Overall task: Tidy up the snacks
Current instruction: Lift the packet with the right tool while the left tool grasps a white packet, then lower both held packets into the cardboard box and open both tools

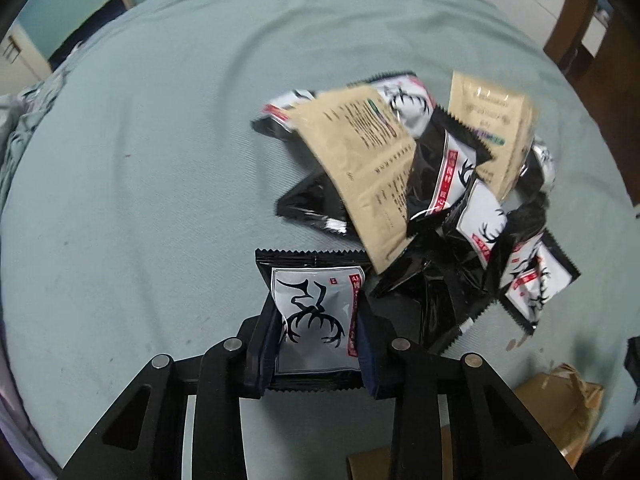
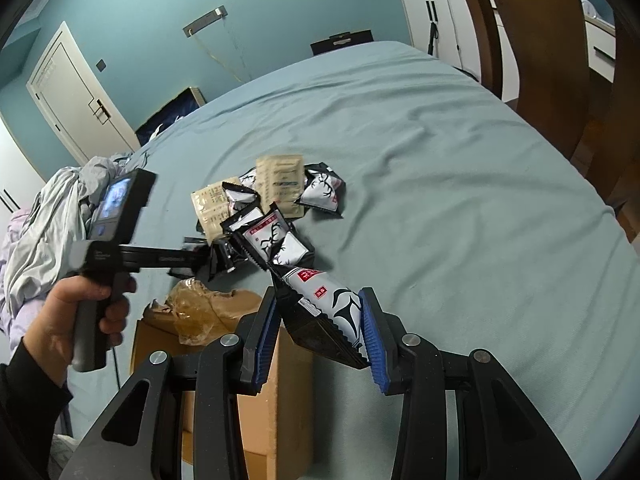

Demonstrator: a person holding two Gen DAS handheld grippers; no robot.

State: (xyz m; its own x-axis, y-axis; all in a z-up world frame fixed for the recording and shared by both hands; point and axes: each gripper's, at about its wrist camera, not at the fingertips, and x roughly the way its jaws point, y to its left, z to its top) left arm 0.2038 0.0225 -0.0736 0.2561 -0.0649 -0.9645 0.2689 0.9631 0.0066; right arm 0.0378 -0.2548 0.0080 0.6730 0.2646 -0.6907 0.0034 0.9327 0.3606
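Observation:
A pile of snack packets lies on the pale green bed sheet: several black-and-white antler packets and tan packets. My left gripper is shut on one black-and-white antler packet, held flat above the sheet beside the pile. My right gripper is shut on another antler packet, tilted, above the bed's near edge. The pile also shows in the right wrist view, with the left gripper at its near side, held by a hand.
An open cardboard box with crumpled tape stands by the bed's near edge, below my right gripper; its corner shows in the left wrist view. Crumpled grey bedding lies at the left. A wooden bed frame stands at right.

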